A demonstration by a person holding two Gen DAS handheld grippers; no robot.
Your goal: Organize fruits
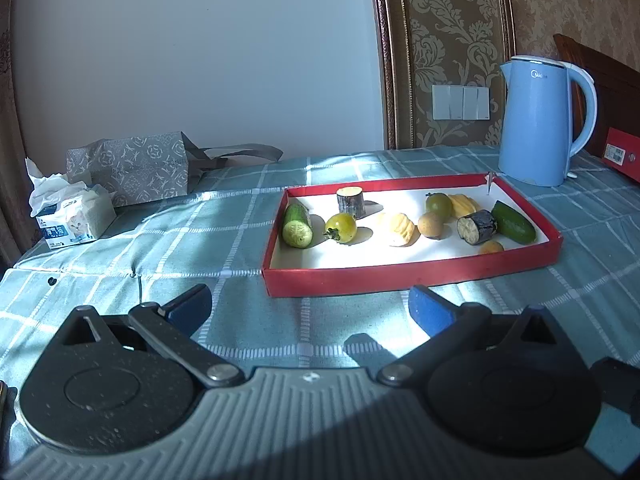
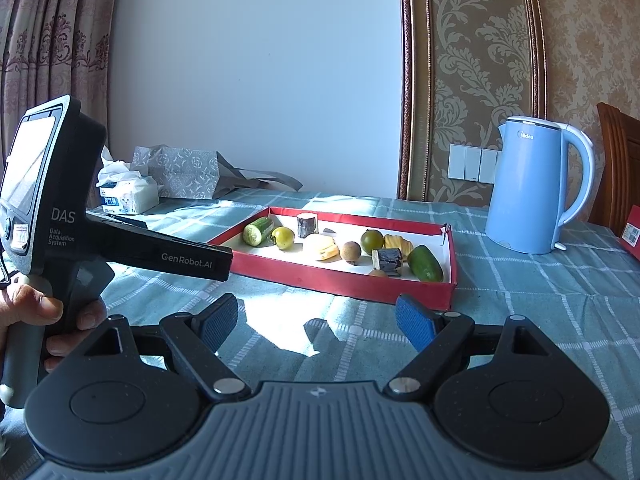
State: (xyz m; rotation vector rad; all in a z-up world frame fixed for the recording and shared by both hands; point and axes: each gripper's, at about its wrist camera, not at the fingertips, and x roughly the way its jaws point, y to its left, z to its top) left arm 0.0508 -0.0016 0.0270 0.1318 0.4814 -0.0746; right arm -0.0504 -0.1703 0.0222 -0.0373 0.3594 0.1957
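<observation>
A red tray (image 1: 400, 278) (image 2: 340, 278) with a white floor lies on the checked cloth. It holds a cut cucumber (image 1: 297, 225) (image 2: 258, 231), a green tomato (image 1: 341, 227) (image 2: 283, 237), a brown cut cylinder (image 1: 350, 201) (image 2: 307, 225), a yellow ridged piece (image 1: 399, 229) (image 2: 322, 247), a brown round fruit (image 1: 431, 224) (image 2: 350, 251), a second green tomato (image 1: 439, 205) (image 2: 372, 241), an eggplant piece (image 1: 477, 227) (image 2: 387, 261) and a whole cucumber (image 1: 513, 222) (image 2: 425, 263). My left gripper (image 1: 310, 306) is open and empty in front of the tray. My right gripper (image 2: 316, 318) is open and empty too.
A blue kettle (image 1: 538, 120) (image 2: 530, 186) stands right of the tray. A tissue pack (image 1: 70, 210) (image 2: 128, 196) and a grey patterned bag (image 1: 136, 168) (image 2: 184, 174) sit at the back left. A red box (image 1: 624, 154) lies at the far right. The left gripper's body (image 2: 120, 248) is at left in the right wrist view.
</observation>
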